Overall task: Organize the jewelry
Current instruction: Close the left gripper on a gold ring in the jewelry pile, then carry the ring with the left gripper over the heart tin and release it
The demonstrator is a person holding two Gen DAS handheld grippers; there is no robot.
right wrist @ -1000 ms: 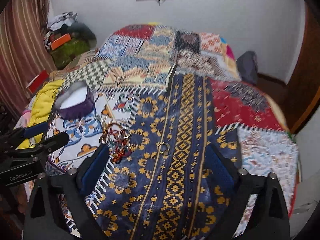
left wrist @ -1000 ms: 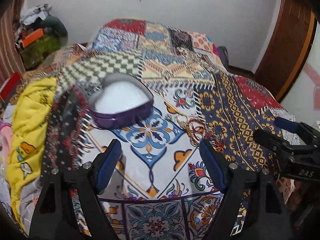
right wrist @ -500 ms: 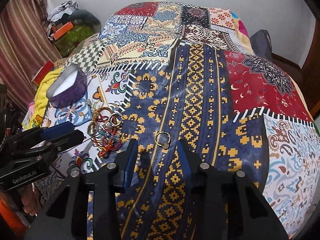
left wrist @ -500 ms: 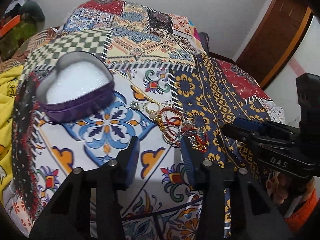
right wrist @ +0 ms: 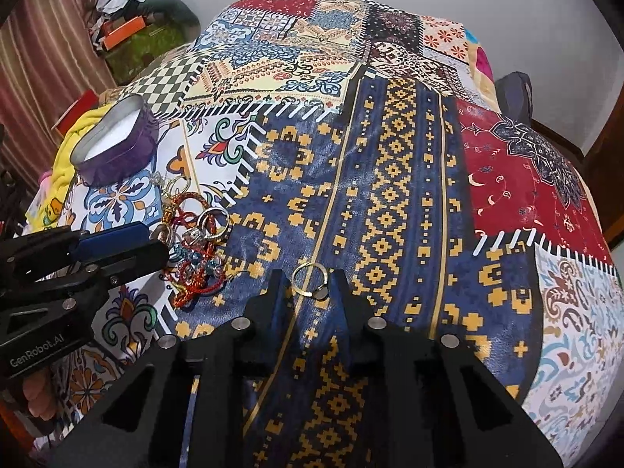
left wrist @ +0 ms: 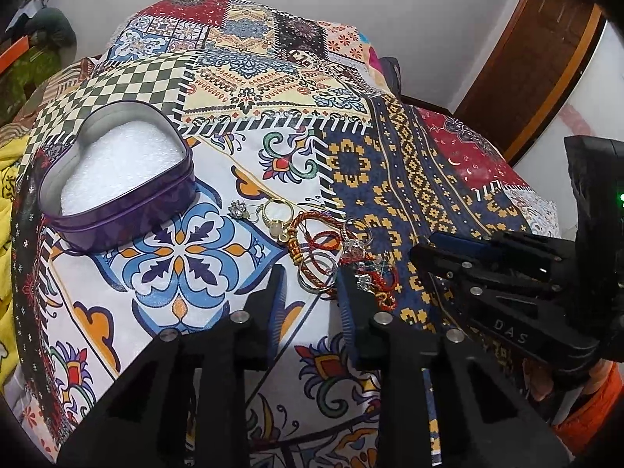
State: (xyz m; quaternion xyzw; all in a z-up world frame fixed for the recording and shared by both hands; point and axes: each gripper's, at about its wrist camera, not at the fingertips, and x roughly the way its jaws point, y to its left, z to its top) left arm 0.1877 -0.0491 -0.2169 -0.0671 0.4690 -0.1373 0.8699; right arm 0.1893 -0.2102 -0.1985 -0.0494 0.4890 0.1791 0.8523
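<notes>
The right gripper [right wrist: 306, 284] frames a lone gold ring [right wrist: 309, 279] between its parted, empty jaws, presumably to pinch it; the left gripper [left wrist: 310, 286], jaws also parted, brackets the jewelry pile [left wrist: 331, 249]. The heart tin [left wrist: 117, 183] waits far left on the bed [left wrist: 390, 163].

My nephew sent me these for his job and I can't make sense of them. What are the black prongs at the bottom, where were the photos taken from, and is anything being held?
The prongs are hand-held grippers, one in each of a person's hands. Each carries a wide-angle camera that looks along its two fingers, so one picture is from the left gripper and the other from the right gripper.

Both look down on a patchwork bedspread. On it sit an open purple heart-shaped tin with white padding and a tangle of rings and red cords. A single gold ring lies apart, between the right gripper's open fingers. The left gripper, also open, is at the tangle. Nothing is held.
</notes>
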